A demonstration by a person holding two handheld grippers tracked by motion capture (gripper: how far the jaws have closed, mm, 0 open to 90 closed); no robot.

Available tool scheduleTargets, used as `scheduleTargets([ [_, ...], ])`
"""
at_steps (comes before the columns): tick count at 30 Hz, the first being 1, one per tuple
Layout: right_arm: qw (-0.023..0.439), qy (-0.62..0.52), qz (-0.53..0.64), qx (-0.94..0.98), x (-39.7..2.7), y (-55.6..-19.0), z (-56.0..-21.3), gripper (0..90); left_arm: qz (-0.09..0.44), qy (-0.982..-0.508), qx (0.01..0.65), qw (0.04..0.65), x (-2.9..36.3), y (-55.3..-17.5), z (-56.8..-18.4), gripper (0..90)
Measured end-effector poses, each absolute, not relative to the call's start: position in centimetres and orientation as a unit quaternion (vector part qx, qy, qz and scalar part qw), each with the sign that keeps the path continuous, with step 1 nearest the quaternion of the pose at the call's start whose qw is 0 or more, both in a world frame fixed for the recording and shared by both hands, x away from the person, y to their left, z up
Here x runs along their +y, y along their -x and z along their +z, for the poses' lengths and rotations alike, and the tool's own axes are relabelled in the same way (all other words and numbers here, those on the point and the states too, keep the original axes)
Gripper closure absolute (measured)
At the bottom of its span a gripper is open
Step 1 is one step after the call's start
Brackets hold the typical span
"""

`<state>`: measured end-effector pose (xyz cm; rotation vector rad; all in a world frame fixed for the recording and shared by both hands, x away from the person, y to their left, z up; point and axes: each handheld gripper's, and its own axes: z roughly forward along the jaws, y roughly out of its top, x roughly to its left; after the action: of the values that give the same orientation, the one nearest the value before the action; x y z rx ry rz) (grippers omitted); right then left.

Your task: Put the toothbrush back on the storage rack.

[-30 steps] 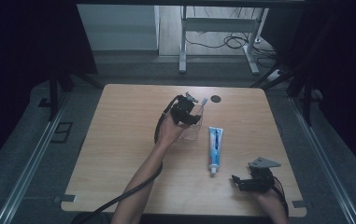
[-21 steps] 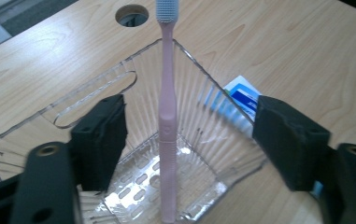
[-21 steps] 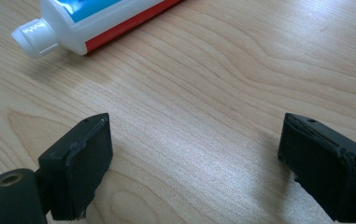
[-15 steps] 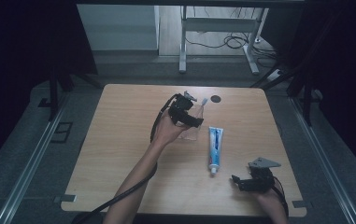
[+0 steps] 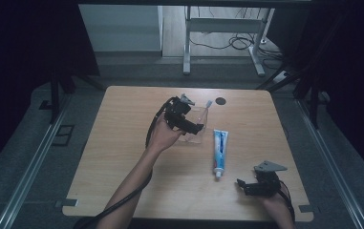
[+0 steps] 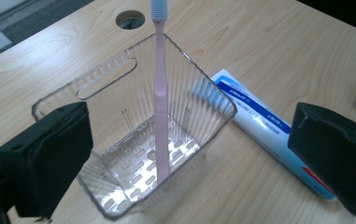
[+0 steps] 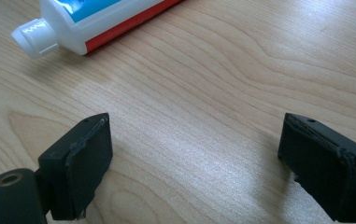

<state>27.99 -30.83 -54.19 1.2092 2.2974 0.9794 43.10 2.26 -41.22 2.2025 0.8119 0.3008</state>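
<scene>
A pink toothbrush [image 6: 160, 116] stands head up in a clear ribbed plastic holder [image 6: 119, 74], leaning on its far rim. My left gripper [image 6: 192, 158] hovers just above and in front of the holder [image 5: 199, 136]. Its jaws have just been opening and now stand wide apart, with the toothbrush free between them and no pad touching it. In the high view the left gripper [image 5: 196, 128] overlaps the holder, and the brush head [image 5: 208, 102] pokes out behind. A toothpaste tube [image 5: 220, 151] lies right of the holder. My right gripper [image 5: 241, 183] rests open near the tube's cap [image 7: 31, 35], holding nothing.
A round cable hole [image 5: 220, 101] sits in the wooden table [image 5: 122, 157] behind the holder. The toothpaste tube [image 6: 259, 121] lies close beside the holder's right wall. Metal desk legs and cables stand on the floor beyond the far edge.
The left jaws have spread apart and the left hand has lifted slightly off the holder. The toothbrush stays standing in the holder. The right gripper has not moved.
</scene>
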Motion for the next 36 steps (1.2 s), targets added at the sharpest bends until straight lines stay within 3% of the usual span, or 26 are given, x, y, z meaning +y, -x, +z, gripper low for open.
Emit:
scheduleTargets([
  [36, 0.183, -0.428, 0.347, 0.814, -30.8, -28.0, -54.2, 9.8, 0.138, -0.853, 0.325, 0.385, 7.7, -38.6, -44.6, 0.0],
])
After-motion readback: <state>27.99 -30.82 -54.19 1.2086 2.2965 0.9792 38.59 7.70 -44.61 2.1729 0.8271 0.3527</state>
